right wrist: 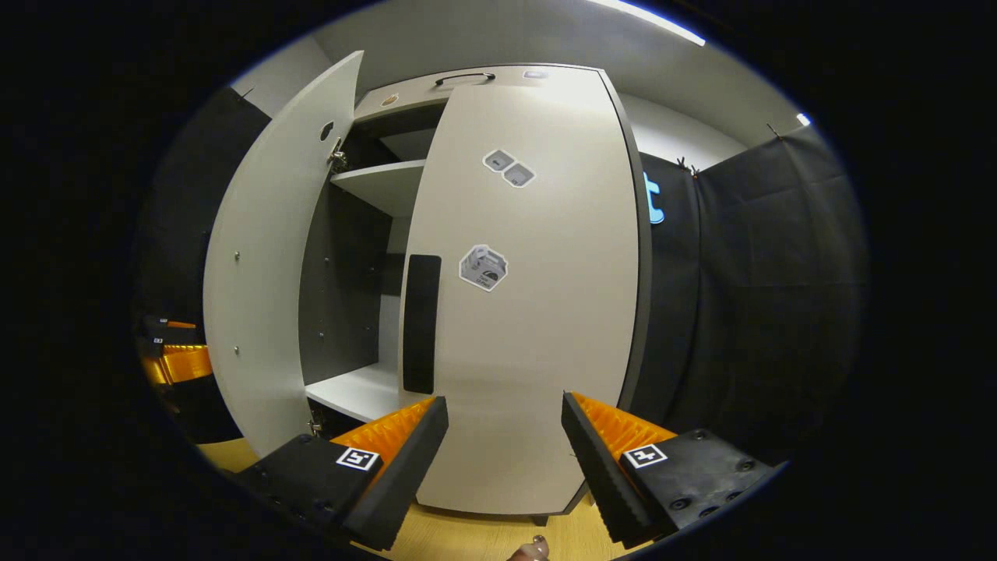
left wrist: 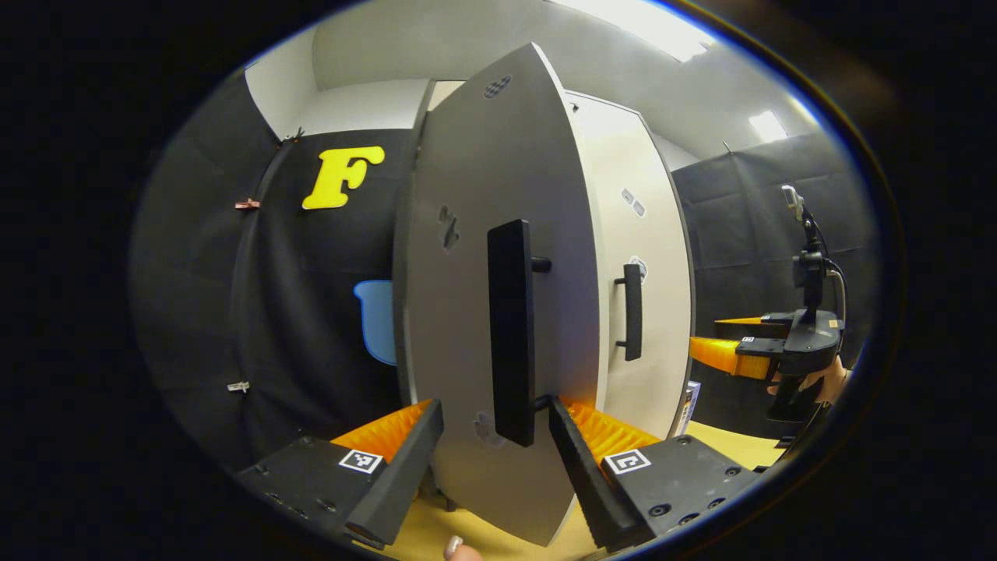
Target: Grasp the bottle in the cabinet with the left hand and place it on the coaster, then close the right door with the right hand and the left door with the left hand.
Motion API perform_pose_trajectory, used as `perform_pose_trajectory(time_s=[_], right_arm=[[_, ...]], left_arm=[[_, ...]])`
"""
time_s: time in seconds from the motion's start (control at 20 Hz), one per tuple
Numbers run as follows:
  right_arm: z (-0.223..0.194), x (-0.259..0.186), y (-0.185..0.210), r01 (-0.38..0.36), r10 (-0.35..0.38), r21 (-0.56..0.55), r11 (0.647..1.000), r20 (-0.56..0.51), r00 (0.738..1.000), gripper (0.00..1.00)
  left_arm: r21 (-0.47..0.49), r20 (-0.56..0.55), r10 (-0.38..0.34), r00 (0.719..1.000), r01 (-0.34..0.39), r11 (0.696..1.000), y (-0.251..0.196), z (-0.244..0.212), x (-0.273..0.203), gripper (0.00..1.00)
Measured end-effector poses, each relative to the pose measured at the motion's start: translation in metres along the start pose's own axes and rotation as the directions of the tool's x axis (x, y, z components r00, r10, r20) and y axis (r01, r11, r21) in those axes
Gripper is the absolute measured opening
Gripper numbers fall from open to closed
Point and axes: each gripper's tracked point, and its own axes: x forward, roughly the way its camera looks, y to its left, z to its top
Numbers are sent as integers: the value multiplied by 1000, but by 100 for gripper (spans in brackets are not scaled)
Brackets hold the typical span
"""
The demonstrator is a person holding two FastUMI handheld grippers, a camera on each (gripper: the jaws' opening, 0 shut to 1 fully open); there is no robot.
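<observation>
Right door (right wrist: 537, 312) looks shut and the left gripper (left wrist: 495, 460), jaws wide apart and gripping nothing, faces the half-open left door (left wrist: 467, 312) by its bar handle (left wrist: 510, 327), a stiff, light panel that should swing from a push beside that handle.

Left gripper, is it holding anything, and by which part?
Nothing held: the left gripper is open, its fingers straddling the left door handle without pressing on it.
</observation>
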Motion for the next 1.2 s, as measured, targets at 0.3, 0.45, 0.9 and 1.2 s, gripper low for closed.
perform_pose_trajectory(time_s=[0.3, 0.45, 0.9, 1.2], right_arm=[[11, -13, -14, -6, 6, -7, 1000, 22, 1000, 98], [12, -22, -18, -3, 3, 17, 1000, 21, 1000, 98], [14, -52, -19, 17, -18, 54, 998, 3, 1000, 98], [15, -64, -21, 37, -37, 57, 998, 5, 999, 98]], left_arm=[[-47, 15, -38, 999, 38, 998, -35, 7, 22, 88], [-4, 21, -44, 999, 44, 999, -45, 16, 17, 88], [-3, 21, -77, 997, 77, 997, -74, 18, 3, 88], [-65, 61, -56, 997, 60, 996, -80, 28, -2, 88]])
